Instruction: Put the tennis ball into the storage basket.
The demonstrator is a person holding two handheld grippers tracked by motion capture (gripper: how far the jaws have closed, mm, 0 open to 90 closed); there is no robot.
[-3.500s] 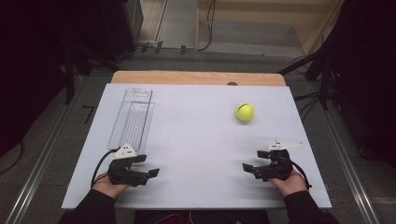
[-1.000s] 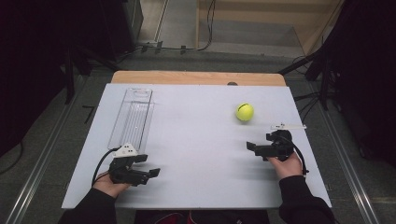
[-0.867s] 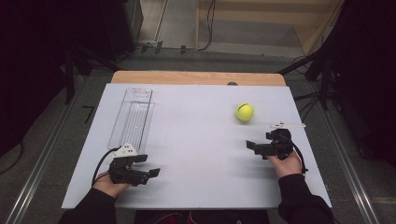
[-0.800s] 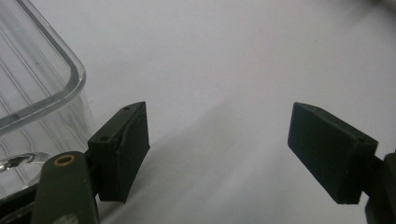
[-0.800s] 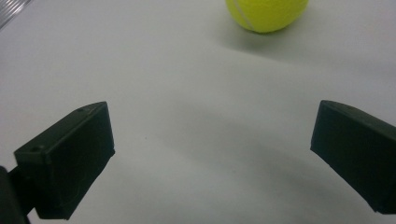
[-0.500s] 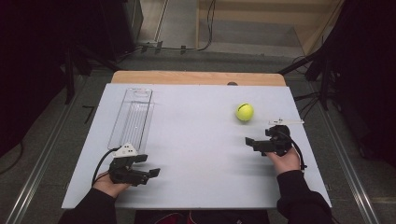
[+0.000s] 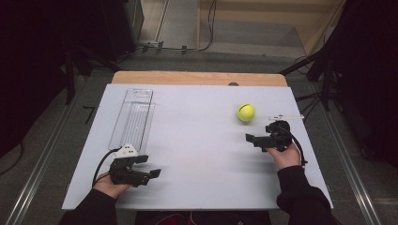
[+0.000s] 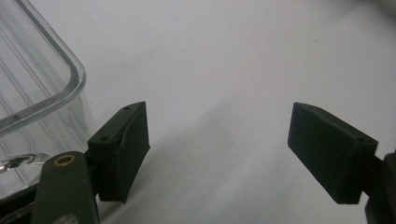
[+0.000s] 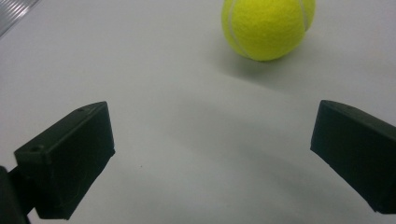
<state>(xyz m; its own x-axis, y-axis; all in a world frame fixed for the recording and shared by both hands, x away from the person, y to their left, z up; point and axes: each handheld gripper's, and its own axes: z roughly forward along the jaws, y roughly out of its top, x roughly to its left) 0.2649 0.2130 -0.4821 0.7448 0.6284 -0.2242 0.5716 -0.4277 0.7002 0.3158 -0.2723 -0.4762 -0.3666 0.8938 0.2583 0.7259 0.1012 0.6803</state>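
So the right gripper (image 7: 253, 139) was sitting out on the white table (image 7: 197, 140) with its jaws spread wide apart and nothing between them. The tennis ball (image 7: 246, 112) was just ahead of it, resting on the table, a bit off to the far side of the jaws rather than lined up dead centre. In the right gripper view the tennis ball (image 9: 267, 27) sat up near the top, past the tips of both black jaws, not touching either one, with bare table surface in the gap between them. The person's right hand (image 7: 284, 154) was wrapped around the back of that gripper, and a small white strip (image 7: 285, 117) lay on the table right by it, on the side away from the ball.

Over on the other side, the left gripper (image 7: 149, 173) was also wide open and empty, held low over the table by the left hand (image 7: 110, 183). A clear plastic tray (image 7: 133, 117) lay just ahead of it, long side running away from the person. In the left gripper view the rounded corner of the clear plastic tray (image 8: 42, 88) was right next to one jaw, outside the gap, and whether they actually touched was hard to tell. The ball was well apart from that gripper, way across the table.
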